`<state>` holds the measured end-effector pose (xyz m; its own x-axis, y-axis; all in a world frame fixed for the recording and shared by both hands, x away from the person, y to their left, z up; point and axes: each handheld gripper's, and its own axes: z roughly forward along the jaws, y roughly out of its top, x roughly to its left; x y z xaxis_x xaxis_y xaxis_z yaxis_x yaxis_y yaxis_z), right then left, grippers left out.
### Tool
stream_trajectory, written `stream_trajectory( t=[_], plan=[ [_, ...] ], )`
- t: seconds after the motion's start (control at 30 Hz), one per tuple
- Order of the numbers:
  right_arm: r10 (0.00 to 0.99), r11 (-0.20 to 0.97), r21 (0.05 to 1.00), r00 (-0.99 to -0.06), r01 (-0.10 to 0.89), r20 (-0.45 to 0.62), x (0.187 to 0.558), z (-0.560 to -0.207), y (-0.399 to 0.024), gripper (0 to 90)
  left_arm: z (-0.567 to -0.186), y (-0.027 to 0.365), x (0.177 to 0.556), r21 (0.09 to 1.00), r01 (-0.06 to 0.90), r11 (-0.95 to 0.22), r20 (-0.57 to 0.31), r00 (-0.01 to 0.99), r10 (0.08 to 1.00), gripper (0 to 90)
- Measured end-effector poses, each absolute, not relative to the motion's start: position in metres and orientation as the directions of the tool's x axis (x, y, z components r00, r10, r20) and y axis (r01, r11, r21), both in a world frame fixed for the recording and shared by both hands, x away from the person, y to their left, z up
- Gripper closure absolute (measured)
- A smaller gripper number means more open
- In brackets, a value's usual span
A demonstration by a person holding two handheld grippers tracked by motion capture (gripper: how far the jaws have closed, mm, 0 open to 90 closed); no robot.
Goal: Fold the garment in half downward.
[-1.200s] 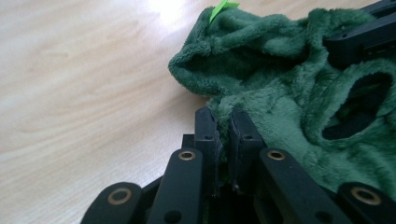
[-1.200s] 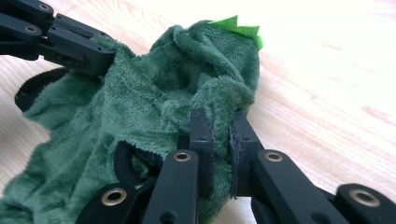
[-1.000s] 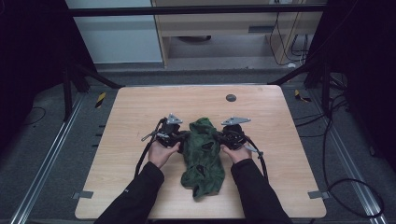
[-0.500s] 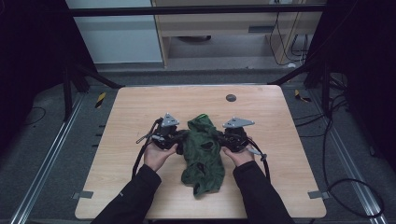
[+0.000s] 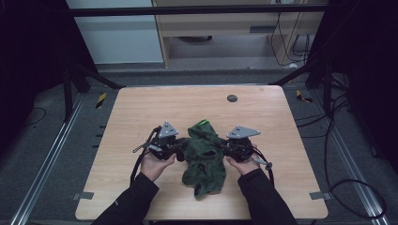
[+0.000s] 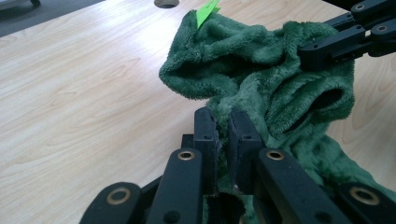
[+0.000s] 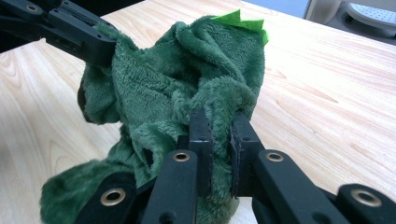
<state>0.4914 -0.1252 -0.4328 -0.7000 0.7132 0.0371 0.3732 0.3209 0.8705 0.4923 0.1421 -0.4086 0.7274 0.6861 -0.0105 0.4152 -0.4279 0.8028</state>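
Tools (image 5: 180, 149) (image 5: 224, 150) closer, clamping garment (image 5: 202, 157).

The desk (image 5: 141, 112) lies bare across its whole far half, where the one thing set in the wood is a small dark round grommet (image 5: 232, 98) near the far edge, flat enough to pass over. Wide bare strips also run along the desk's left and right sides, outside each forearm. The middle of the near half is blocked by a crumpled green plush cloth (image 5: 202, 157), with the left claw (image 5: 179, 148) and right claw (image 5: 224, 149) clamped on its two sides and cables trailing behind them
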Motion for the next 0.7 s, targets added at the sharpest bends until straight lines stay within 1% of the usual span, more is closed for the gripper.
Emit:
stream_trajectory(
  t=[0.1, 0.47, 0.7],
  plan=[
    [0.706, 0.321, 0.871, -0.707, 0.373, 0.043, 0.486, -0.436, -0.127, 82.3, -0.411, 0.141, 0.487, 0.800, 0.417, -0.432, -0.017, 0.735, 0.677, 83.4],
    [0.687, 0.327, 0.869, -0.725, 0.372, 0.052, 0.470, -0.441, -0.131, 81.3, -0.415, 0.140, 0.467, 0.781, 0.403, -0.477, 0.000, 0.763, 0.646, 83.3],
    [0.669, 0.342, 0.854, -0.739, 0.393, 0.072, 0.458, -0.449, -0.131, 80.0, -0.427, 0.142, 0.457, 0.764, 0.416, -0.492, -0.016, 0.775, 0.631, 83.2]
  ],
)
